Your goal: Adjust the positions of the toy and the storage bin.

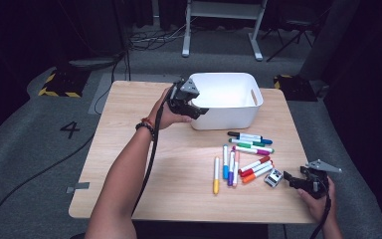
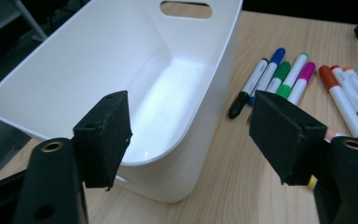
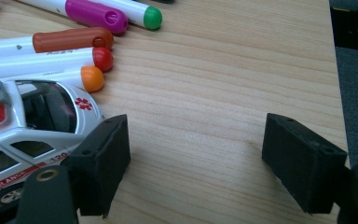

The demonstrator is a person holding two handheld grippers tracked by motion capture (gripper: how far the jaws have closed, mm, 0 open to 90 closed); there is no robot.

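Parted empty tongs, white bin, markers beside it

Beaded wristbands, black foam-padded jaws

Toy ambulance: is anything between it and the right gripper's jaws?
Nothing visible. The right gripper sits open on bare table, with the toy ambulance right beside its left jaw. The markers lie beyond the car, not between.

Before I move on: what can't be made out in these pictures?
- White bin floor: its near wall hides the front in the high view; the left tool's pads cover part in the left gripper view.
- Toy ambulance: cut off by the right gripper view's left edge.
- Marker labels: too small.
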